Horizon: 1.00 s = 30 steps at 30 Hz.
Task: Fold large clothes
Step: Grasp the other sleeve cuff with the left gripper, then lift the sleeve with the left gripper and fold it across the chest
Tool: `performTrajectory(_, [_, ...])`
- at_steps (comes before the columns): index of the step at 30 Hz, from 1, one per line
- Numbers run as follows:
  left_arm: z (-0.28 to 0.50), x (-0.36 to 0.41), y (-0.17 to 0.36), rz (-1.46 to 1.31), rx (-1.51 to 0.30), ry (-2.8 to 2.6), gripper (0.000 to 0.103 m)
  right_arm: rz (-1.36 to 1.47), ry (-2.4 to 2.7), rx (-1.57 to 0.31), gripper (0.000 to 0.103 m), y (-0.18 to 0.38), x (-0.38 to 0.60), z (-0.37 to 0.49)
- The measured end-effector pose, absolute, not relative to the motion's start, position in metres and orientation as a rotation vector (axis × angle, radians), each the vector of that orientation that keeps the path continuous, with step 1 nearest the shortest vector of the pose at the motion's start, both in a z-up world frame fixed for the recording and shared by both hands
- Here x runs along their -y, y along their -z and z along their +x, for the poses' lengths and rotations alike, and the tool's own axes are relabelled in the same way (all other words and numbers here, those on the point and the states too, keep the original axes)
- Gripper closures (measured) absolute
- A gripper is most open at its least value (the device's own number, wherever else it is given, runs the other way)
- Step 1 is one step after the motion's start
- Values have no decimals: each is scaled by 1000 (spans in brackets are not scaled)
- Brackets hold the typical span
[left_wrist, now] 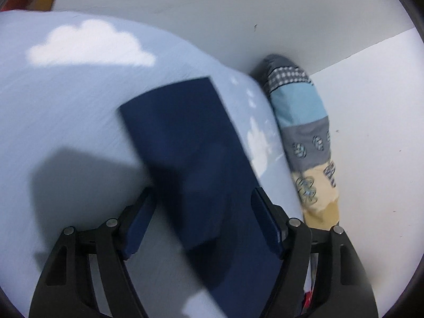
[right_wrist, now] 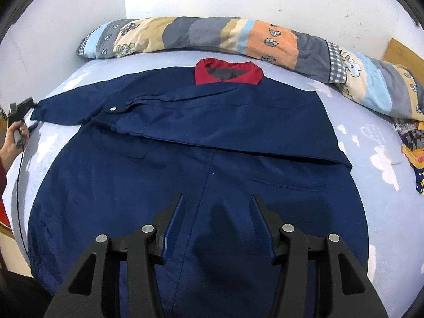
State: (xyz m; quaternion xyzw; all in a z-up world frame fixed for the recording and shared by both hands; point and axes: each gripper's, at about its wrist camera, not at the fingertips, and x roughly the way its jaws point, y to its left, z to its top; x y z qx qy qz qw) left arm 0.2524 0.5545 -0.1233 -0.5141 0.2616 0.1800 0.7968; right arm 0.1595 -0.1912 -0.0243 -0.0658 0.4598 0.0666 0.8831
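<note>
Over the bed's left edge, per the left wrist cam, your left hand-held gripper (left_wrist: 202,212) points down at the sleeve end (left_wrist: 185,143) of the navy garment. Jaws stand apart, one pad each side of the sleeve strip, which runs between them toward the wall. Can't see either pad pressing on the cloth; gap shows on both sides, so read it as open w/ the sleeve lying between. View is blurred. Sleeve lies on the pale blue sheet (left_wrist: 66,106) w/ white cloud print. Just beside the sheet's far edge, a patchwork quilt roll (left_wrist: 304,122) sits against the white wall (left_wrist: 238,13).

Right wrist cam next: your right hand-held gripper (right_wrist: 216,212) hangs over the lower part of the navy garment (right_wrist: 185,172), jaws roughly half apart, nothing between the pads, not touching cloth as far as you can tell. Garment is spread flat on the bed, red collar (right_wrist: 228,73) at the far end near the quilt roll (right_wrist: 238,39). Right sleeve is folded across the chest; left sleeve (right_wrist: 71,111) stretches out to the picture's left. At that sleeve's tip you see the left hand-held gripper (right_wrist: 22,107) and the hand (right_wrist: 13,140) holding it, cable trailing down. Some patterned cloth (right_wrist: 413,143) lies at the bed's right edge.
</note>
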Motion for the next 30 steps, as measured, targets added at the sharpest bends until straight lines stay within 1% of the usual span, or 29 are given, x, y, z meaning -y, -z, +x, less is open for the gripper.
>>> performTrajectory(1, [259,-556,124,-1097,-548,-381,30,-140,-137,-955,51,25,191,160])
performTrajectory(2, [262,-557,123,-1083,-541,-398,34,-138,-133,-954,51,25,191,161])
performTrajectory(3, [264,-555,121,-1062,-526,-419,76,-129,-129,-954,51,26,192,162])
performTrajectory(4, [267,-554,122,-1062,-538,-418,101,-120,-125,-958,51,27,193,164])
performTrajectory(6, [271,-550,121,-1053,-550,-447,101,-104,-110,-963,51,28,195,166])
performTrajectory(8, [271,-544,111,-985,-566,-467,101,-79,-102,-966,51,28,200,168])
performTrajectory(12, [268,-525,80,-864,-593,-462,101,-46,-73,-947,51,22,210,167])
performTrajectory(17, [260,-487,27,-707,-596,-413,101,-15,-39,-918,51,12,226,165])
performTrajectory(23, [266,-435,-43,-634,-599,-325,101,-19,-12,-853,51,-4,237,156])
performTrajectory(30, [271,-335,-123,-556,-568,-154,101,42,23,-803,51,-21,268,145])
